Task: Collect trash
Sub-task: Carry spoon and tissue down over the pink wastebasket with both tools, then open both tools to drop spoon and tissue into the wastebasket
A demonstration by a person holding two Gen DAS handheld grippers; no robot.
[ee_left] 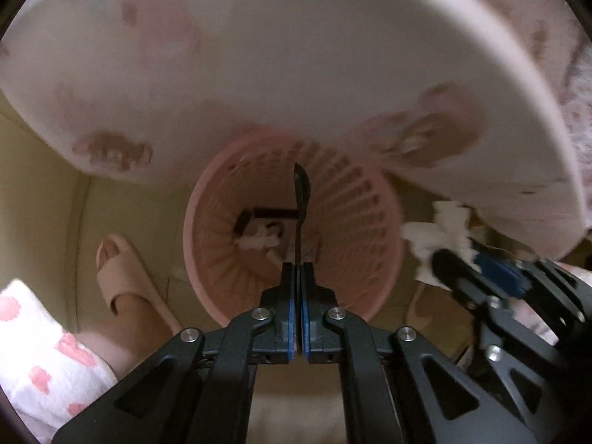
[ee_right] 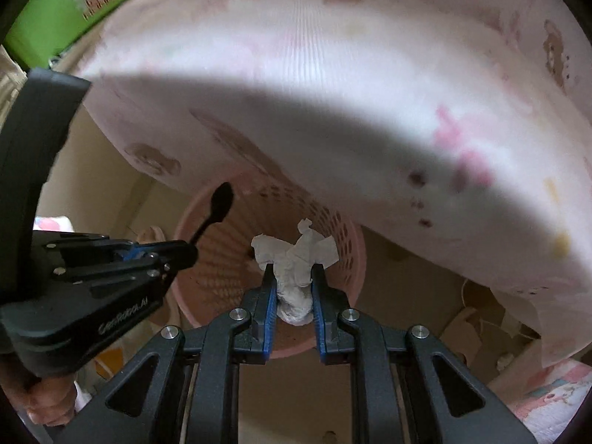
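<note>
Two grippers hang above a pink slatted wastebasket [ee_left: 292, 229] on the floor. The left gripper [ee_left: 298, 266], jaws clenched on a black plastic spoon [ee_left: 301, 199], holds it over the basket's mouth. The right gripper [ee_right: 292, 281] grasps a crumpled white tissue [ee_right: 296, 259] above the basket's rim. Inside the basket already lie scraps of white paper and dark pieces. Judging by this, both items remain to be dropped.

Pink slotted basket [ee_left: 355, 199], black spoon [ee_left: 301, 188], white tissue [ee_right: 296, 259]
</note>
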